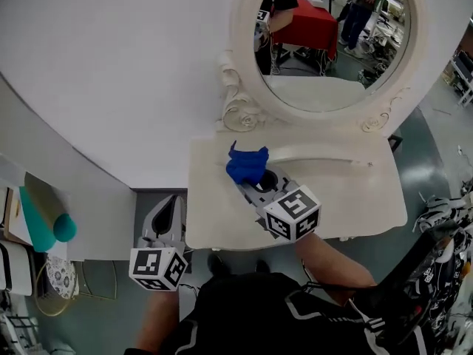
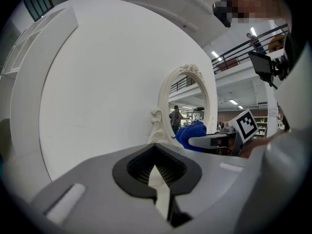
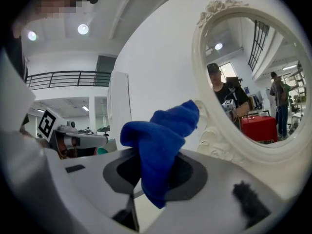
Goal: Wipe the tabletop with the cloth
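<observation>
Since the cloth (image 1: pixel 246 163), bunched and clamped in the right gripper (image 1: pixel 256 186) just above the tabletop (image 1: pixel 355 191), looks soft, light and floppy, a firm pinch on its folds should serve, while the left gripper (image 1: pixel 172 202) hangs closed and empty off its left edge.

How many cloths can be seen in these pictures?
1. The blue cloth is held in the right claw, over the tabletop. Others may be hidden.

Two grippers held forward, both closed.
Left gripper (image 1: pixel 172 202) at 7 o'clock, jaws together, empty; right gripper (image 1: pixel 255 185) at centre, clamped on cloth (image 1: pixel 246 164).
</observation>
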`<state>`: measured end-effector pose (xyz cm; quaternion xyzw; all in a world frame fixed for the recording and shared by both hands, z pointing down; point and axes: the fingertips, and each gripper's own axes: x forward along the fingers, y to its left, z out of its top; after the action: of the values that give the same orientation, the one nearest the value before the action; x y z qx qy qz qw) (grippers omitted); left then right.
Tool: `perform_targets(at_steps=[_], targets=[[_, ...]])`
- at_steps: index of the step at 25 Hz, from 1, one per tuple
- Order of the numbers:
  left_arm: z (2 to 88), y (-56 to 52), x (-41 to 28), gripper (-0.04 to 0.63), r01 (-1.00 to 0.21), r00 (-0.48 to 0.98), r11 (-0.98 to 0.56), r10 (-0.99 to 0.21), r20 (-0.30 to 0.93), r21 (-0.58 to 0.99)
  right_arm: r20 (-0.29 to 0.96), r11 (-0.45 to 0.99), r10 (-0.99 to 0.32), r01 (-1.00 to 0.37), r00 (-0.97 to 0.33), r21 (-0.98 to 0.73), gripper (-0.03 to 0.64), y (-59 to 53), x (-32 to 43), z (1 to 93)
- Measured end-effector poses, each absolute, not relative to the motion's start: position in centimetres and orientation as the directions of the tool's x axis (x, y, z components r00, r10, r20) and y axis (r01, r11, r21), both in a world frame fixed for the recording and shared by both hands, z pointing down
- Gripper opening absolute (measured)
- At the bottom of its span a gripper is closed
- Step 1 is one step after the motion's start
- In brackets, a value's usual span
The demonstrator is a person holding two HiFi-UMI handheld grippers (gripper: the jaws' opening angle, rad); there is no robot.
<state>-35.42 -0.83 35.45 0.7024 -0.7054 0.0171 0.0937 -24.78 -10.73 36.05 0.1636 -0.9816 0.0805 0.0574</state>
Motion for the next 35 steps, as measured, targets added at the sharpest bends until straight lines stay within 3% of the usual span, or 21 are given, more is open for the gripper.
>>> perform_targets(at_steps=[17, 35], targets=[[45.2, -1.4, -45.0, 0.009, -0.982, 0.078, -0.028, -0.960, 0.268, 0.186, 0.459, 0.947, -0.225, -0.304, -0.860, -0.106, 0.121, -11.0, -38.9, 52.6], [52.6, -1.7, -48.2, 0.009, -0.958, 0.206, -0.109, -0.906, 0.369, 0.265, 0.694, 0.938, -0.215, -0.343, -0.687, -0.048, 0.121, -15.2, -44.3, 65.1]])
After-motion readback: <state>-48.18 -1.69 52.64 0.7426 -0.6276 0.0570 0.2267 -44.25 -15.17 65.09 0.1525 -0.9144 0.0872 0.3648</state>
